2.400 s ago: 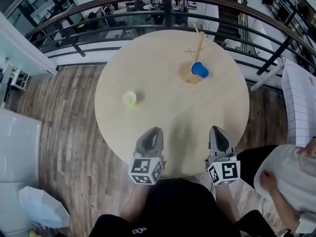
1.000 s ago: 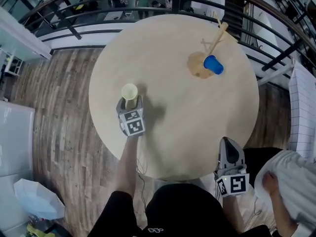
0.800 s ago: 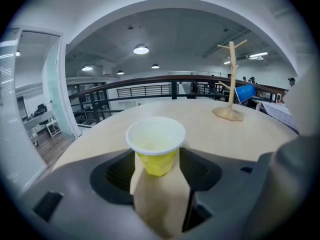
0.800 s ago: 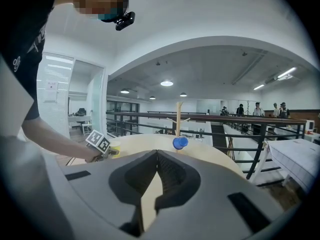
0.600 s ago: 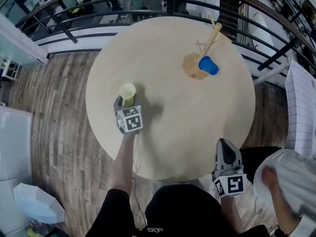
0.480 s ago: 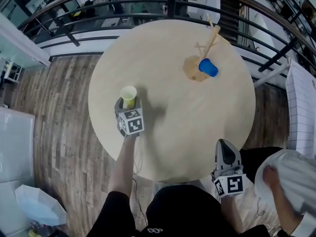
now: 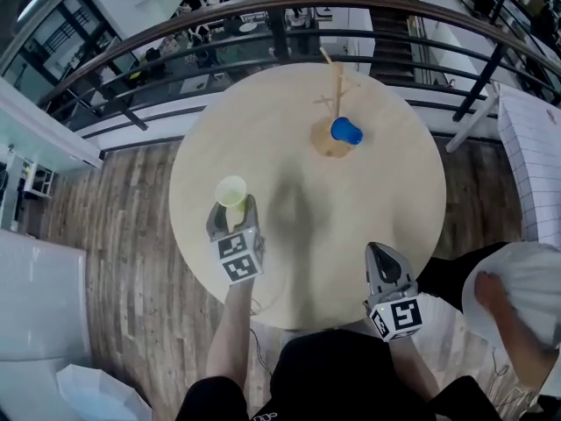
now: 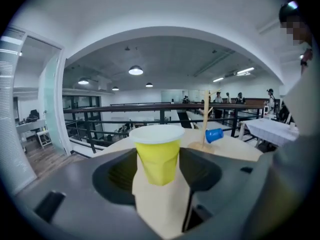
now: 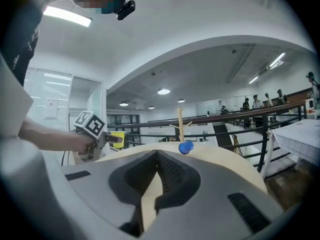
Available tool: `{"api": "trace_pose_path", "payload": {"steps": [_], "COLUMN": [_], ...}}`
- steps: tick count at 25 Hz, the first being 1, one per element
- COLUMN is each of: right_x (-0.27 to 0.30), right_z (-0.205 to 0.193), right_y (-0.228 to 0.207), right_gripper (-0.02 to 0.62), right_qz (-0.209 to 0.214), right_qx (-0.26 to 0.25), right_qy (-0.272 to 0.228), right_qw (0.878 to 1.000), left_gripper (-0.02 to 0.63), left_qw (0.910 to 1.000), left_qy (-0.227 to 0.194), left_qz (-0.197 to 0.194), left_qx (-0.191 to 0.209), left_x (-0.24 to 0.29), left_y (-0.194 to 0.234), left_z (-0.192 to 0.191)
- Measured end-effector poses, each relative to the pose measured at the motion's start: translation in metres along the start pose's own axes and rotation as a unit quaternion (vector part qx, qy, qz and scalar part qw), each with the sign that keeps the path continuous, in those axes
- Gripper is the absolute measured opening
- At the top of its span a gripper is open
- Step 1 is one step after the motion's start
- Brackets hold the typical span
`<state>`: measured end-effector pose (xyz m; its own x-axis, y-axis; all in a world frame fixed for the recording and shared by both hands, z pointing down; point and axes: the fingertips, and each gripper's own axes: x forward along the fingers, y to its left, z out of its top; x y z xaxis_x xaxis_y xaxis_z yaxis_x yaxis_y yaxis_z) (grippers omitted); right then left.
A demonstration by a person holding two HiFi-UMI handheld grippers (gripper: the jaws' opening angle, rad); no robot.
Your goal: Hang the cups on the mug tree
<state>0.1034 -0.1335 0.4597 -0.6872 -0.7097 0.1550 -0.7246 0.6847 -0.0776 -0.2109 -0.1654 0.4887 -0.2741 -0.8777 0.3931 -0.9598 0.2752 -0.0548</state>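
A yellow cup (image 7: 231,189) is held upright between the jaws of my left gripper (image 7: 233,207), lifted a little above the left side of the round table (image 7: 386,191). In the left gripper view the yellow cup (image 8: 158,155) sits clamped between both fingers (image 8: 200,171). At the table's far side stands the wooden mug tree (image 7: 336,103), with a blue cup (image 7: 346,131) hanging low on it on its side. My right gripper (image 7: 379,254) rests shut and empty at the near table edge. Past its tips I see the mug tree (image 9: 180,125) and the blue cup (image 9: 186,147).
A dark railing (image 7: 289,7) curves behind the table, with a drop to a lower floor beyond. A person in white (image 7: 517,301) stands at the right, by a white gridded table (image 7: 536,160). Wood floor (image 7: 105,235) lies to the left.
My left gripper reached the yellow cup, shut on it and has lifted it off the table. The right gripper has stayed at the near edge.
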Motion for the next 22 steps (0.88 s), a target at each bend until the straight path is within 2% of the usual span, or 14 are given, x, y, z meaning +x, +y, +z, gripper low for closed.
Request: {"api": "trace_pose_path", "payload": {"steps": [3,7,10,13,17,19,22], "right_x": [-0.002,-0.003,-0.004,-0.002,0.004,0.005,0.004], "right_z": [0.008,0.014,0.014,0.014,0.012,0.013,0.011], "right_y": [-0.001,-0.008,-0.01,-0.01,-0.006,-0.001,-0.002], "right_gripper": [0.009,0.009,0.009,0.009,0.009,0.009,0.009], "right_qz": [-0.009,-0.019,-0.021,-0.02,-0.009,-0.004,-0.007], "right_qx": [0.008,0.014,0.017,0.018,0.018,0.018,0.024], "right_qy": [-0.018,-0.033,-0.035,-0.033,-0.033,-0.034,-0.034], "right_qw": [1.0,0.999,0.999,0.999,0.999,0.999,0.999], "left_gripper": [0.262,0.262,0.262,0.262,0.262,0.261,0.262], "left_qw": [0.9993,0.9977,0.9967,0.9966,0.9981,0.9976,0.9916], "left_qy": [-0.028,-0.05,-0.055,-0.053,-0.05,-0.048,-0.051], "left_qz": [-0.011,-0.016,-0.027,-0.039,-0.035,-0.029,-0.027], "left_qx": [-0.021,-0.042,-0.054,-0.049,-0.004,0.042,0.116], "left_x": [-0.027,-0.059,-0.084,-0.097,-0.084,-0.072,-0.05], "left_y": [-0.02,-0.044,-0.058,-0.067,-0.06,-0.053,-0.052], "left_z": [0.022,0.032,0.029,0.027,0.032,0.042,0.064]}}
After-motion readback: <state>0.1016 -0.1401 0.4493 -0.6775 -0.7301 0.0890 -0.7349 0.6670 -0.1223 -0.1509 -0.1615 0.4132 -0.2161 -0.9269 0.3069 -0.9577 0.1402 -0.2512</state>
